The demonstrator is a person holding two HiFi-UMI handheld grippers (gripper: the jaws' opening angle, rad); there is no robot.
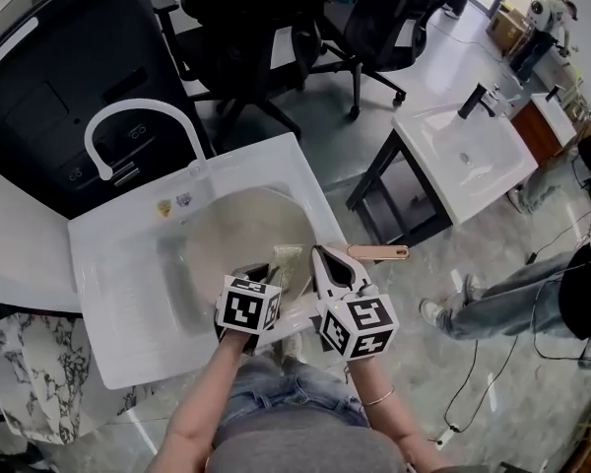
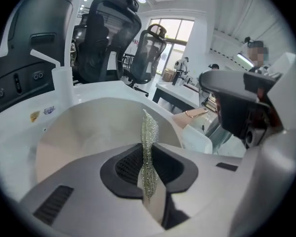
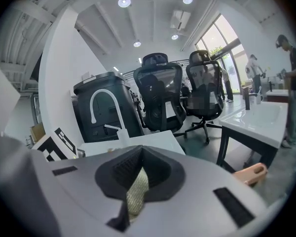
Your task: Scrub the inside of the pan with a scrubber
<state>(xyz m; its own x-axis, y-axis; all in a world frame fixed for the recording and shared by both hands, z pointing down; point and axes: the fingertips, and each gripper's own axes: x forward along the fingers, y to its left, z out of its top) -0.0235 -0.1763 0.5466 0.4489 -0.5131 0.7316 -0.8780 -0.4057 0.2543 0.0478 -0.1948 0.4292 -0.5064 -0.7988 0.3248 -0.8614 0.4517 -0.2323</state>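
Room above pan (image 1: 227,239); faucet (image 1: 143,104) arches behind, L.

Noting pale beige across the inside of the pan (image 1: 238,239), with rose-gold on its handle (image 1: 379,253). Recording silvery, glittering mesh on the scrubber (image 2: 149,127). Logging light grey shells and black ribbed pads on the left gripper (image 2: 147,169) and the right gripper (image 3: 138,181). Marking bold black-and-white square patterns on both cubes (image 1: 247,309). Observing yellowish-tan with a fine weave-like grain on the rim (image 3: 136,191) pinched in the right jaws. Listing plain white on the sink (image 1: 108,264) and faucet (image 1: 138,116), black on the office chairs (image 1: 374,8), faded blue on the jeans (image 1: 276,387), and glossy grey marbling on the floor (image 1: 492,215).
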